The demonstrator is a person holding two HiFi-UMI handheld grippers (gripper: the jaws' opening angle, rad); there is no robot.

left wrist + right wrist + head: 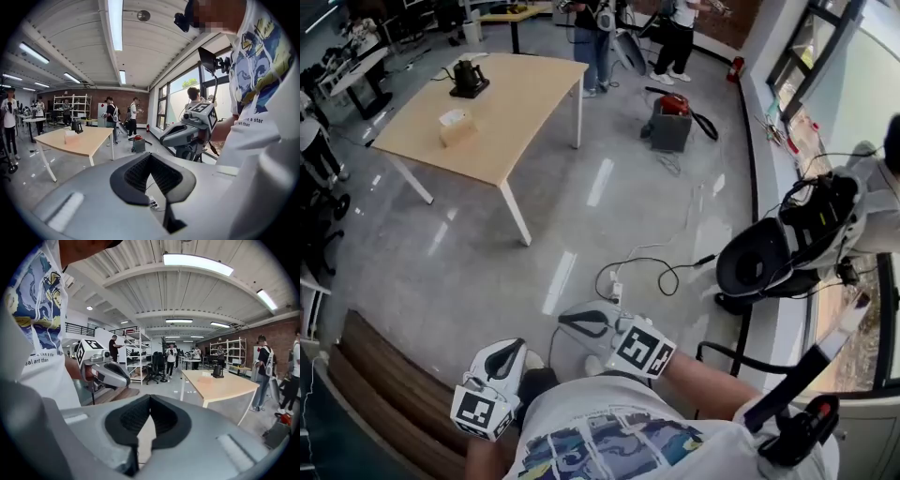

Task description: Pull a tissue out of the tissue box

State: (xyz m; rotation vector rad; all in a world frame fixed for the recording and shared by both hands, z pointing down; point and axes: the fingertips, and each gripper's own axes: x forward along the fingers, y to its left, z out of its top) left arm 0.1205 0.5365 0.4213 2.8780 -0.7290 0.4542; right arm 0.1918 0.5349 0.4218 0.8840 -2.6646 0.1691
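Note:
The tissue box [457, 127] is a small tan box with a white tissue on top. It stands on the far light-wood table [520, 103], well away from me. The left gripper view shows the tissue box [70, 136] small at mid left, and the right gripper view shows the tissue box [206, 376] on that table [220, 386]. Both grippers hang close to my body over the floor. My left gripper [510, 352] is shut with nothing in it, and so is my right gripper [570, 322]. Their tips point roughly toward each other.
A black device [469, 79] stands on the table's far end. On the floor lie a power strip with cables [617, 281] and a red and grey machine [671, 120]. A black chair [759, 264] stands at right, a wooden bench [389, 389] at lower left. People stand at the back.

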